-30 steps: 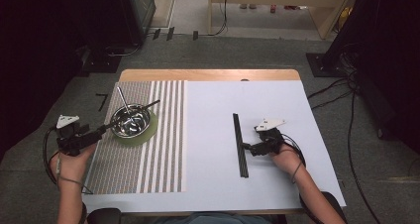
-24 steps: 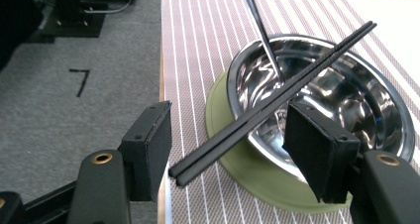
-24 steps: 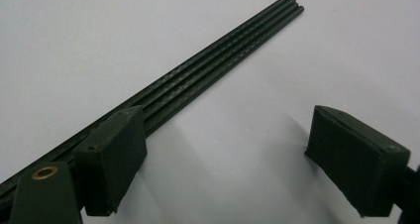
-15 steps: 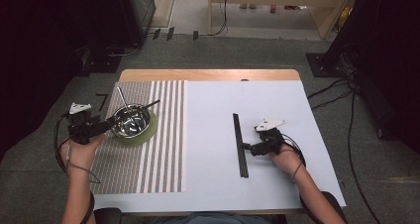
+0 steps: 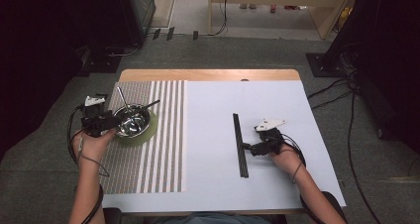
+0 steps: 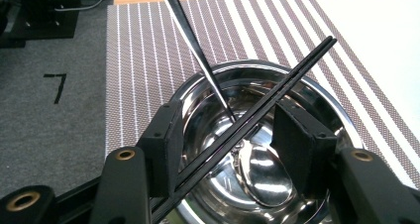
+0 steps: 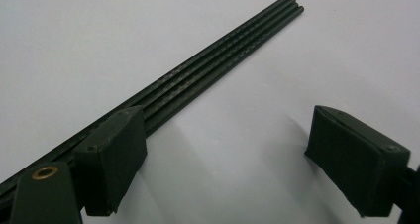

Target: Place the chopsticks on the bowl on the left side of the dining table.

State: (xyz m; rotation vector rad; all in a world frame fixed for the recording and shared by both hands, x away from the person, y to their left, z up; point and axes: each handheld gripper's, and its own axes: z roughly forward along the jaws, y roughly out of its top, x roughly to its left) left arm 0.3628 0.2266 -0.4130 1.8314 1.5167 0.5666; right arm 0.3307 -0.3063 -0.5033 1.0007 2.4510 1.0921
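A steel bowl [image 5: 132, 122] sits on a green saucer [image 5: 150, 133] on the striped placemat [image 5: 158, 159]. In the bowl lie a metal spoon [image 6: 262, 172], handle pointing away, and one black chopstick [image 6: 292, 70] leaning across the rim. My left gripper [image 5: 112, 123] is at the bowl's left rim; in the left gripper view it [image 6: 228, 135] stands open, with the chopstick's near end passing between its jaws. A bundle of black chopsticks [image 5: 240, 144] lies on the white table cover. My right gripper [image 5: 244, 147] is open beside it, with its left jaw over the sticks [image 7: 213, 70].
The white cover [image 5: 208, 135] spans the table's middle and right. The table's wooden back edge [image 5: 208, 75] shows beyond it. Grey carpet with cables [image 5: 337, 90] and dark equipment stands surround the table.
My left gripper has moved forward and right, up to the bowl's rim and around the chopstick's end. The right gripper has stayed put.
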